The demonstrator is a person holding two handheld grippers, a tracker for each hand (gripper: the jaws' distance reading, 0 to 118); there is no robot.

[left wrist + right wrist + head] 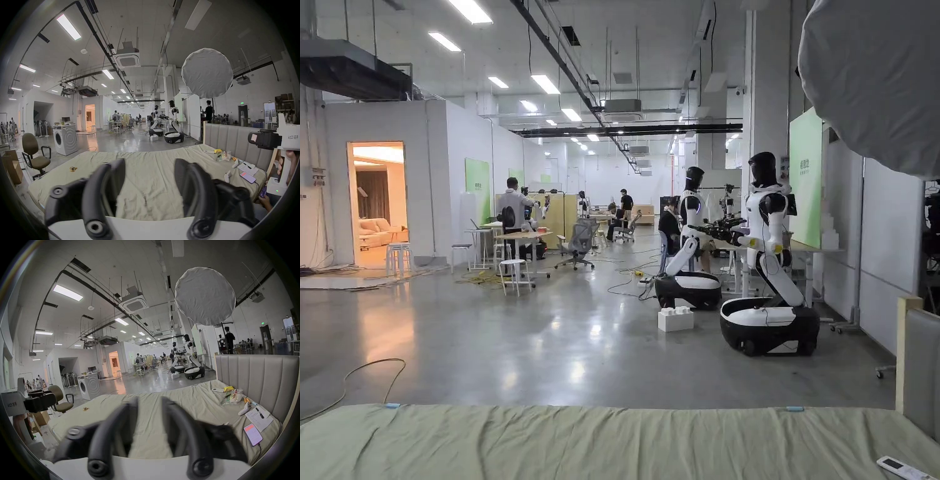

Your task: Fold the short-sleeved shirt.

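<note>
While both tools are held up level above the bed, neither has anything between its jaws; the left gripper (150,175) stands with its dark jaws spread wide over bare sheet, and the right gripper (150,408) has its jaws parted too, though by a narrower gap; each can also be seen from the other's camera, off to the side, with a hand on its white handle. Below them lies the bed (146,162), covered in a pale green, creased sheet; along the padded headboard (253,374) sit a phone (253,434), papers, a remote and some wrappers. As for the short-sleeved shirt, I cannot make it out on the sheet from any camera, so its colour, cut and place cannot be told; it may lie nearer the person, below what the cameras catch. Judging from the task alone, such a garment should be light, limp and easily bunched; it would best be pinched at the shoulder seams or the hem corners, one tool to each side, so that it hangs flat.
</note>
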